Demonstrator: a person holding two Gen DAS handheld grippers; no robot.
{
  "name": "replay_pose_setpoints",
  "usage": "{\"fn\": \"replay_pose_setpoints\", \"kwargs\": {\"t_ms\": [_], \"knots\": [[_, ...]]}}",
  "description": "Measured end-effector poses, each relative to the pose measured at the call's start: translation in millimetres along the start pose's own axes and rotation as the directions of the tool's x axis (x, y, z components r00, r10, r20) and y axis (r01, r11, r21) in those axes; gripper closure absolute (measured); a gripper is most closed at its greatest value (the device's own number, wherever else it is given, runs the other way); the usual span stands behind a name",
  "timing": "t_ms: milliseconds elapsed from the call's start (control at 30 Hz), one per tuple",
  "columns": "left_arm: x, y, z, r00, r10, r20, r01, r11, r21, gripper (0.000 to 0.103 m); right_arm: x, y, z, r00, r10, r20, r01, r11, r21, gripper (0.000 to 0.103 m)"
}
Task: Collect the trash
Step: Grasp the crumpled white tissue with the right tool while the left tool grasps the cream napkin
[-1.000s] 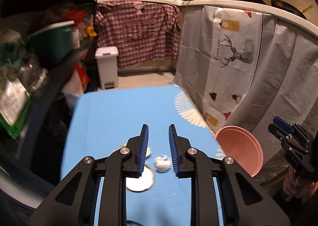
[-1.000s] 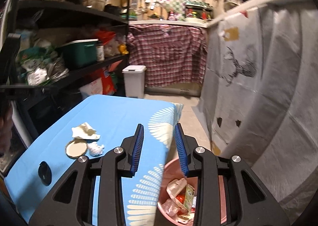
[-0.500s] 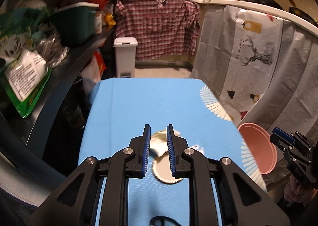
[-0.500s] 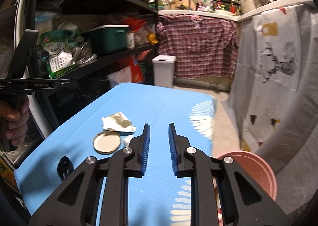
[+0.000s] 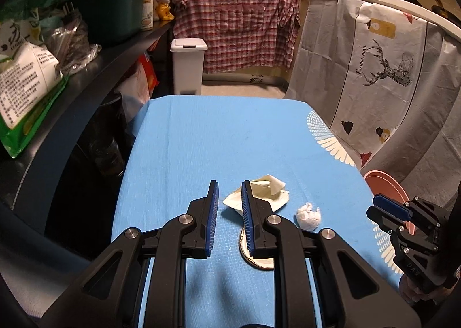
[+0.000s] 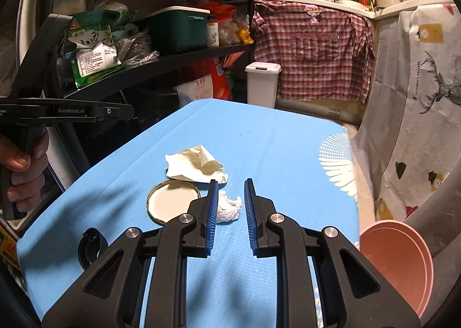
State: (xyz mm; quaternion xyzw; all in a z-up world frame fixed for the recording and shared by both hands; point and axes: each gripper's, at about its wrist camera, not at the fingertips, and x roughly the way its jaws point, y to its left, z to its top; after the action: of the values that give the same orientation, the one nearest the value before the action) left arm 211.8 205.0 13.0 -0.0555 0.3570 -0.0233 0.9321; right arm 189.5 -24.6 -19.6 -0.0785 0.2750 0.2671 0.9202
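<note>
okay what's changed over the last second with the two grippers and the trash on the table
The right gripper swung from over the pink bin to the table, now open around the tissue wad. The left gripper narrowed, then reopened, gripping nothing. Wrapper and lid stayed put.

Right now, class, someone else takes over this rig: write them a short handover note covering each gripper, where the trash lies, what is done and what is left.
Left gripper: open, holding nothing, over the table beside the crumpled paper.
Right gripper: open, holding nothing, pointed at the small tissue ball.
On the table: paper, tissue ball, a round jar lid and a small black ring at the near edge.
The pink bin stands off the table's right side; its inside is out of view.
Done: cannot tell from here.
Left: all four pieces, tissue ball probably first.
</note>
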Motion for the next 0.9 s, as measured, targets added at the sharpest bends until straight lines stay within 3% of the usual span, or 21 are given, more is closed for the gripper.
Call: {"fn": "replay_pose_setpoints", "kwargs": {"t_ms": [300, 467, 633, 700, 767, 900], "knots": [[28, 15, -4, 0.999, -0.026, -0.041, 0.024, 0.998, -0.053, 0.086, 38, 5, -5, 0.998, 0.032, -0.061, -0.032, 0.999, 0.008, 0.083], [46, 21, -8, 0.997, -0.026, -0.07, 0.022, 0.997, -0.07, 0.086, 58, 11, -6, 0.992, 0.067, -0.108, -0.067, 0.998, 0.005, 0.062], [65, 24, -10, 0.992, -0.059, -0.107, 0.048, 0.994, -0.102, 0.086, 74, 18, -12, 0.986, 0.06, -0.158, -0.065, 0.998, -0.027, 0.06], [73, 22, -13, 0.989, -0.072, -0.129, 0.058, 0.993, -0.105, 0.082, 78, 17, -14, 0.984, 0.053, -0.167, -0.058, 0.998, -0.029, 0.06], [79, 21, -15, 0.987, -0.077, -0.143, 0.062, 0.992, -0.107, 0.068, 82, 16, -14, 0.983, 0.048, -0.179, -0.054, 0.998, -0.027, 0.06], [88, 21, -17, 0.981, -0.102, -0.163, 0.08, 0.987, -0.137, 0.064, 86, 11, -14, 0.981, 0.047, -0.189, -0.05, 0.999, -0.013, 0.06]]}}
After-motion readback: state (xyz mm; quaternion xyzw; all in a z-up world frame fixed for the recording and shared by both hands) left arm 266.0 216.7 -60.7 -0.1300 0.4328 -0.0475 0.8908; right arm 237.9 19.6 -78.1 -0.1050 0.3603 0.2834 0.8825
